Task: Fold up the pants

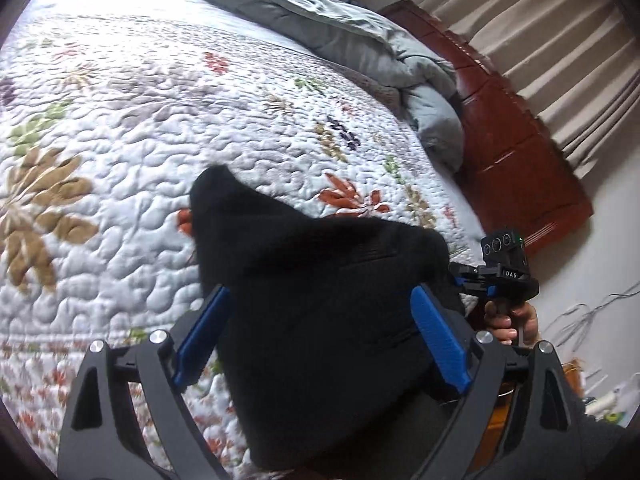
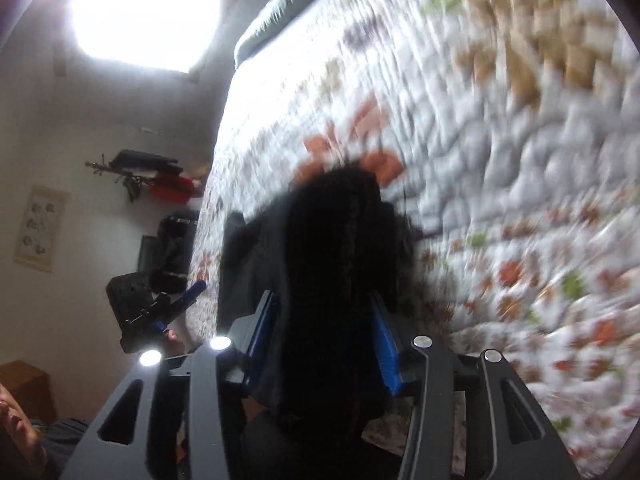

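Floral quilt [image 1: 120,128] under black pants [image 1: 320,320]. Left jaws [image 1: 320,320] gape wide around them; right jaws [image 2: 324,336] half-open, grip unclear. I should release evenly.

Left wrist view: daylit, evenly bright, mostly sharp; slight smear on black pants [image 1: 320,320]. Right wrist view: heavy motion blur across quilt [image 2: 500,160]; window [image 2: 136,12] left of quilt blown out to white, glare on two gripper bolts. Fisheye bending and dark vignette at corners in both.
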